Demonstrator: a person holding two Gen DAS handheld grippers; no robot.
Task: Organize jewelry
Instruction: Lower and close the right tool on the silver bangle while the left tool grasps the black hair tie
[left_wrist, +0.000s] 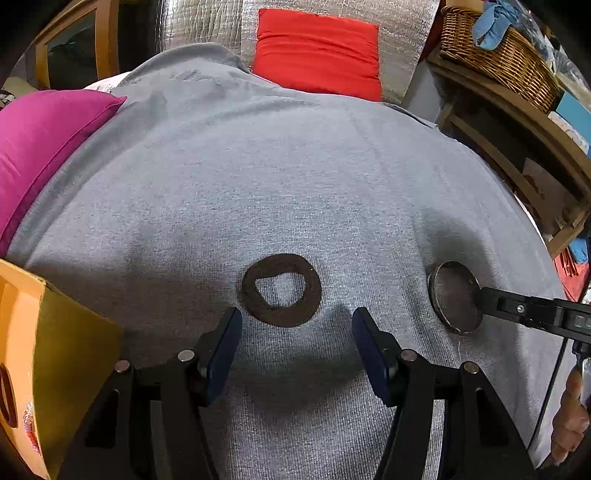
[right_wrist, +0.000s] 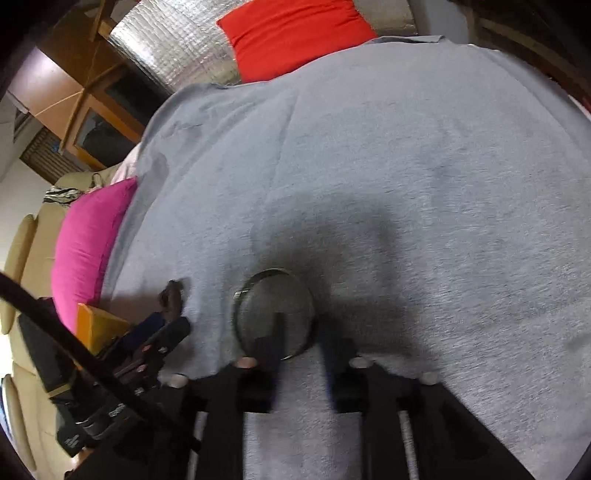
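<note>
Grey knit cloth (left_wrist: 295, 166) covers the whole work surface, with a pink cushion (left_wrist: 40, 147) at its left edge, a red cushion (left_wrist: 317, 51) against silver quilted foil (left_wrist: 207, 26) at the back, and a wooden shelf (left_wrist: 517, 122) on the right. On that shelf sits a wicker basket (left_wrist: 498, 55) holding a blue rag (left_wrist: 495, 22).

At my lower left stands a yellow box (left_wrist: 62, 350); a dark ring shape and some glitter show on its face, but I cannot see inside it.

My left tongs (left_wrist: 295, 350) hang wide apart over the cloth, gripping nothing. Just beyond their tips lies a dark brown band (left_wrist: 280, 290), flat on the cloth, alone. To its right, well apart, lies a metal bangle (left_wrist: 456, 295).

My right tongs (right_wrist: 299, 339) straddle the near rim of that bangle; one finger sits inside the ring, the other outside. This view is blurred, so I cannot tell if the pads press on it. Nothing lies between bangle and band.

Only the left view shows the band whole and the basket; the right view shows a beige sofa (right_wrist: 22, 258) past the pink cushion.
</note>
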